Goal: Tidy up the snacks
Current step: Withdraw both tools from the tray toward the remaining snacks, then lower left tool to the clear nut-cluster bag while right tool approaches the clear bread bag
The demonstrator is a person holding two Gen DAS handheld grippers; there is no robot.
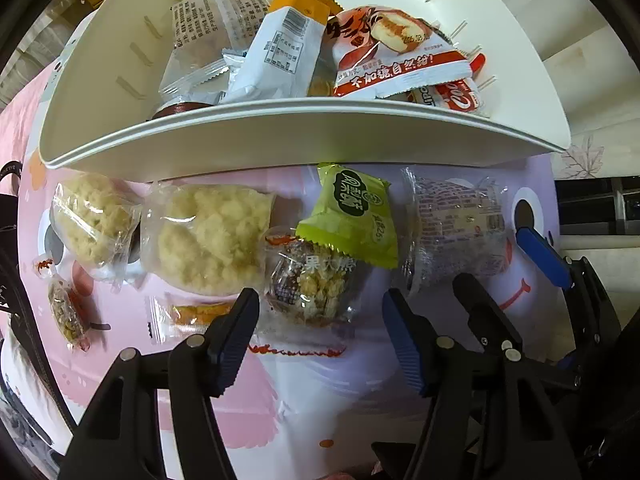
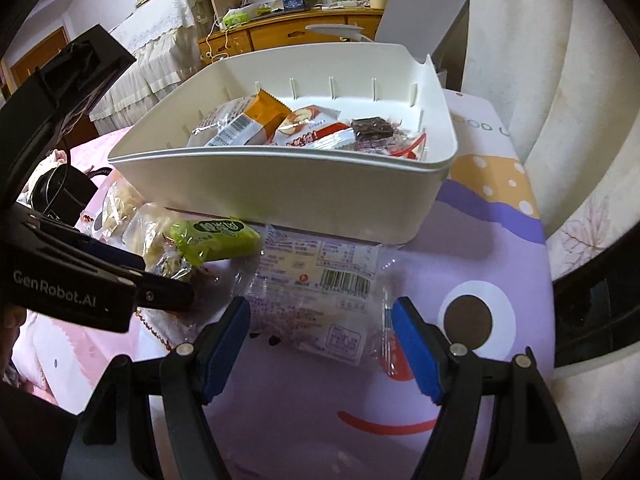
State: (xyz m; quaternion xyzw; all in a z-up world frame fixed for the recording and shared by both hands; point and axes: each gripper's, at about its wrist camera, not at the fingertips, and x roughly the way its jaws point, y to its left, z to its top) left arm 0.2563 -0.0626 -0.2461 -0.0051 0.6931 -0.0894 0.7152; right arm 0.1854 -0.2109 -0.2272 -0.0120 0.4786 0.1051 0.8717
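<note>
A white bin (image 1: 280,136) (image 2: 288,184) holds several wrapped snacks. In front of it loose snacks lie on a pink and purple mat (image 1: 248,412) (image 2: 460,252). My left gripper (image 1: 320,320) is open around a clear-wrapped nut snack (image 1: 308,284), under a green packet (image 1: 352,216) (image 2: 216,236). My right gripper (image 2: 320,332) (image 1: 500,268) is open around a clear packet with a barcode (image 2: 320,292) (image 1: 456,224). Two clear bags of pale crumbly cakes (image 1: 208,240) (image 1: 92,224) lie to the left.
Small snack packets (image 1: 192,314) (image 1: 68,312) lie at the mat's left front. A black bag (image 2: 60,192) sits at the left edge. A wooden cabinet (image 2: 304,32) and a lace-covered piece of furniture (image 2: 152,40) stand behind. A curtain (image 2: 540,80) hangs on the right.
</note>
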